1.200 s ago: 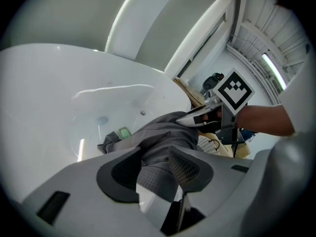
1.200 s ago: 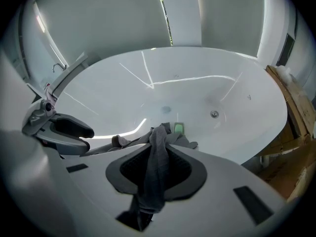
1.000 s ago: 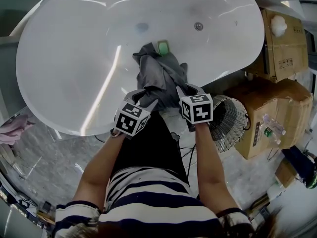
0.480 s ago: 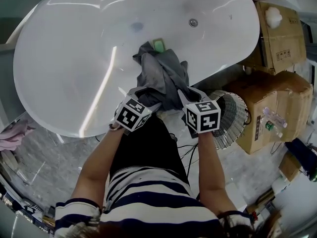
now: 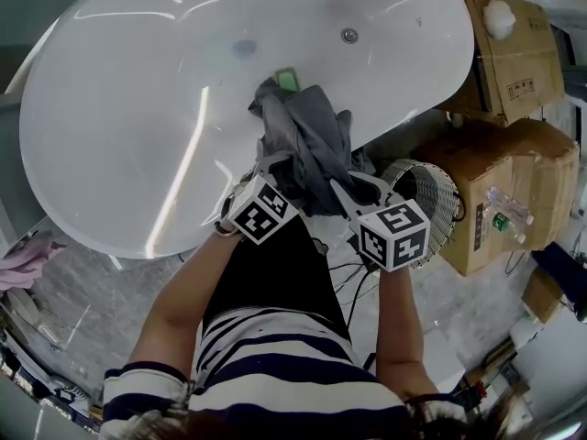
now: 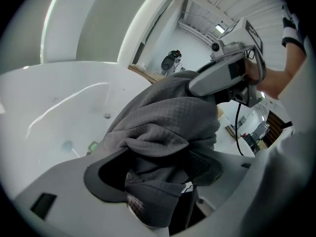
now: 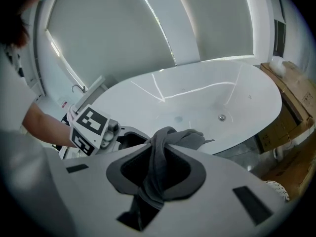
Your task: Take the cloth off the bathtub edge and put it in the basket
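Grey waffle-weave cloth point(image 5: 310, 140), all bunched up and ropey, sits pretty much dead centre of the head view, draped over the lower right rim of the bathtub point(image 5: 138, 108). That tub is a big glossy white oval, super smooth, with light streaks across it and a small round metal drain point(image 5: 348, 35) near the top of the frame. A little green rectangular pad point(image 5: 287, 81) lies inside the tub, right at the cloth's upper end.

As for the right gripper point(image 5: 353, 189), its jaws are pressed nearly together, pinching a twisted strand of the cloth; its own view shows the fabric squeezed thin between them. Opposite story on the left gripper point(image 5: 275, 168): its jaws have just been opening and now stand spread wide, with a thick crumpled fold sitting loose between them, nothing biting on it.

Just right of the cloth is the basket point(image 5: 431, 204), a round white wire thing with thin ribs, on the floor point(image 5: 73, 301) close beside the tub's outer wall. Brown cardboard boxes point(image 5: 514, 62) are stacked further right, a bit dented. The floor looks like grey marbled stone.
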The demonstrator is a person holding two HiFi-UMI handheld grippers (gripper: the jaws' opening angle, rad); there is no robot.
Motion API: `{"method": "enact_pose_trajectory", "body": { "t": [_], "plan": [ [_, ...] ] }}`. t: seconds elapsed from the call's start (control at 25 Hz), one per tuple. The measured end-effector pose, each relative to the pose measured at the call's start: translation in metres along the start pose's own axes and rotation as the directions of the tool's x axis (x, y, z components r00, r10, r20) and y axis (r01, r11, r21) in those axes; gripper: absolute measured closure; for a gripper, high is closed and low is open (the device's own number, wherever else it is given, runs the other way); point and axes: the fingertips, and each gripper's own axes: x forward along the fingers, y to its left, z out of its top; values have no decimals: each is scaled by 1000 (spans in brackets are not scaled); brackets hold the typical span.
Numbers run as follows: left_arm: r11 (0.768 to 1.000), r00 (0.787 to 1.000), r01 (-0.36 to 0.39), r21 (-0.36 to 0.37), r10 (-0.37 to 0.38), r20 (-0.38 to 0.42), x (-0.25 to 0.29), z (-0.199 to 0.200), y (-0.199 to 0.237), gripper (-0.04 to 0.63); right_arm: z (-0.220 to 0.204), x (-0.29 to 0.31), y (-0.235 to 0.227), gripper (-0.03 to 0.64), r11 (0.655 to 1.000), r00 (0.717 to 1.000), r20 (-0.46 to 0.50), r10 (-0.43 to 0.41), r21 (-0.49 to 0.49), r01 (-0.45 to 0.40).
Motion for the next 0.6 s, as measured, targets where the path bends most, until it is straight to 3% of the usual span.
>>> {"method": "enact_pose_trajectory", "body": {
  "t": [0.2,0.32,0.6],
  "plan": [
    [997,998,42,58,-44,34,2,14,-10,258,4,-16,9,535,1000,1000,19,17,-5,-17],
    [996,996,76,55,-79,48,1,21,-16,287,5,-24,11,535,1000,999,46,18,15,-19],
    [996,995,72,51,-75,64,-4,27,-17,432,8,-35,14,535,998,994,107,2,65,-9]
  ]
}}
